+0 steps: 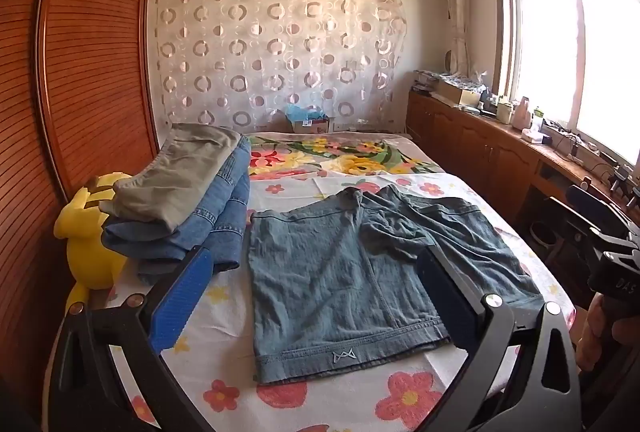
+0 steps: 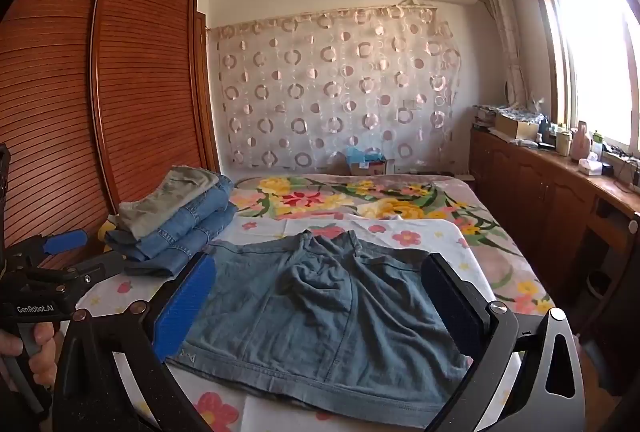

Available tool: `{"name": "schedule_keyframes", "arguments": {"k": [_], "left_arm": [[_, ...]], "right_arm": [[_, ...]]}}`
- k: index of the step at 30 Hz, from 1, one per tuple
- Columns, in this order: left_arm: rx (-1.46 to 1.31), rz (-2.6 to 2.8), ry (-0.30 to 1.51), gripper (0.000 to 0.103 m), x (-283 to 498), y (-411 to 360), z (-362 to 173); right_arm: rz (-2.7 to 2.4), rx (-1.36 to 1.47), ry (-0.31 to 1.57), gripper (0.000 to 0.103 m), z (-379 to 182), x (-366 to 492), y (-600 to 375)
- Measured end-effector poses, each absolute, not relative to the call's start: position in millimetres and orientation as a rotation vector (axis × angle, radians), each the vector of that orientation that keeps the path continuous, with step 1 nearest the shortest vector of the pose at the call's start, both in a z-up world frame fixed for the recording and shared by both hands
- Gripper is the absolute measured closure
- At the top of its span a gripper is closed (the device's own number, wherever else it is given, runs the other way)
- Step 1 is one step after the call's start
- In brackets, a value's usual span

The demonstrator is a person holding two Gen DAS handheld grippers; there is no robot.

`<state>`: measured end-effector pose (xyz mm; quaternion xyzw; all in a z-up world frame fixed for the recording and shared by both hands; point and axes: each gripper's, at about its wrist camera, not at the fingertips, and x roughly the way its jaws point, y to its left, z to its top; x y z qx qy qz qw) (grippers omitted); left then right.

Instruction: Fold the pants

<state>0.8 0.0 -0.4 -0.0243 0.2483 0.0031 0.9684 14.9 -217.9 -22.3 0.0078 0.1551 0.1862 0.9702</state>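
Fingers [image 1: 182, 296] hiding shorts' [image 1: 340, 284] edges

Black tongs [image 2: 320, 306], blue pads [image 2: 186, 308], seemingly ribbed.

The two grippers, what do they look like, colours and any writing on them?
Both are black, angular frames with round silver bolts. The left gripper and right gripper each carry one ribbed bright-blue pad and one dark pad. White lettering on the left one's body reads GenRobot.AI. Bare hands grip the handles; no sleeves or cables show.
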Motion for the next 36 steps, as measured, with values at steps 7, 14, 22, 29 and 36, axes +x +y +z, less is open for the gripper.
{"name": "schedule_keyframes", "arguments": {"k": [7, 14, 22, 29, 36], "left_arm": [[-0.055, 0.014, 0.477, 0.001, -4.7, 4.4, 0.4], [-0.048, 0.016, 0.488, 0.001, -1.6, 3.8, -3.6], [-0.057, 0.014, 0.492, 0.001, 0.5, 5.6, -3.6], [-0.055, 0.014, 0.494, 0.001, 0.0, 3.2, -4.1], [-0.055, 0.013, 0.493, 0.001, 0.1, 3.6, -3.8]], "right_arm": [[0.377, 0.012, 0.309, 0.001, -21.7, 13.6, -217.3], [0.379, 0.014, 0.311, 0.001, -22.5, 13.1, -216.4], [0.380, 0.017, 0.315, 0.001, -22.4, 14.5, -218.3], [0.380, 0.017, 0.315, 0.001, -23.0, 13.7, -218.7], [0.379, 0.018, 0.315, 0.001, -22.8, 13.6, -218.6]]}}
